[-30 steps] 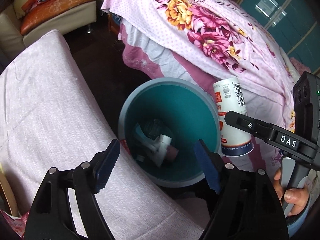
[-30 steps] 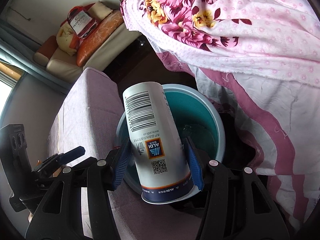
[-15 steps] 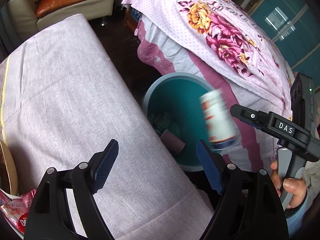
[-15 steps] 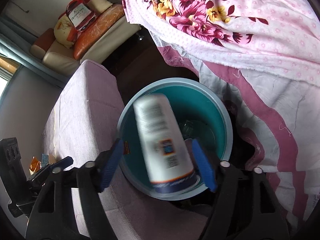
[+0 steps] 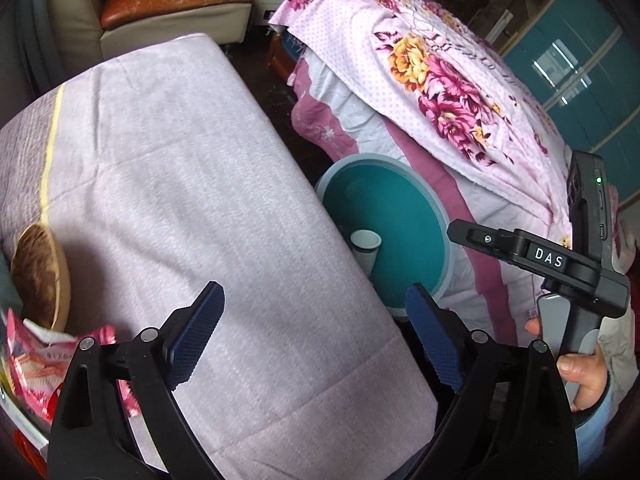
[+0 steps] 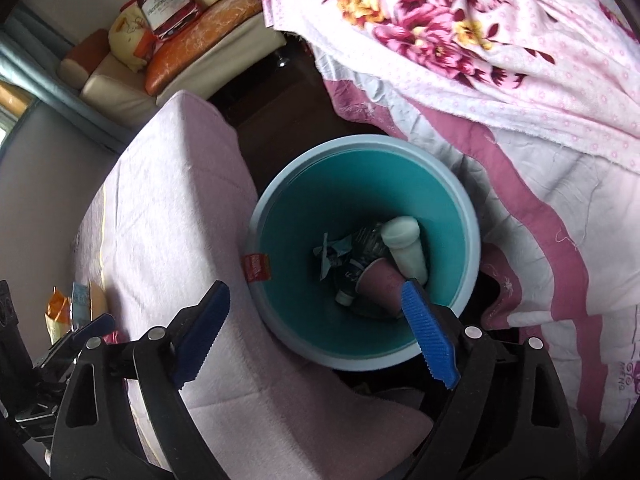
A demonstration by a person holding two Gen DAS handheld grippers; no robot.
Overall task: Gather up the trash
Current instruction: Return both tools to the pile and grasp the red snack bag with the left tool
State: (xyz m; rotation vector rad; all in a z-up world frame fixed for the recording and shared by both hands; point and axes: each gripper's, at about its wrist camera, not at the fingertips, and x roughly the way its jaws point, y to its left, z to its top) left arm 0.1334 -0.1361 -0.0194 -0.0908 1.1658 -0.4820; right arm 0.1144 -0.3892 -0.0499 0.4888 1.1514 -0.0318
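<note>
A teal trash bin [image 6: 452, 216] with a pale blue rim stands on the floor between the pink-covered table and the bed. Inside it lie the white canister [image 6: 404, 246], a mauve paper cup [image 6: 380, 284] and crumpled wrappers [image 6: 334, 254]. My right gripper [image 6: 316, 332] hangs over the bin's near rim, its jaws opening, nothing between them. My left gripper [image 5: 316, 340] is over the table edge, jaws also opening and empty. In the left wrist view the bin [image 5: 434, 204] shows the canister's end [image 5: 365, 245]. A red-and-white snack wrapper [image 5: 36, 364] lies at the table's left.
A pink quilted cloth covers the table [image 5: 168, 184]. A wooden bowl [image 5: 40, 276] sits by the wrapper. The bed with the floral blanket [image 5: 440, 80] is beyond the bin. A sofa [image 6: 192, 56] with cushions stands at the back. A hand [image 5: 580, 372] holds the right gripper's handle.
The right gripper let go of the white canister, which fell into the bin. The left gripper moved away from over the bin to above the table, bringing the bowl and wrapper into view.
</note>
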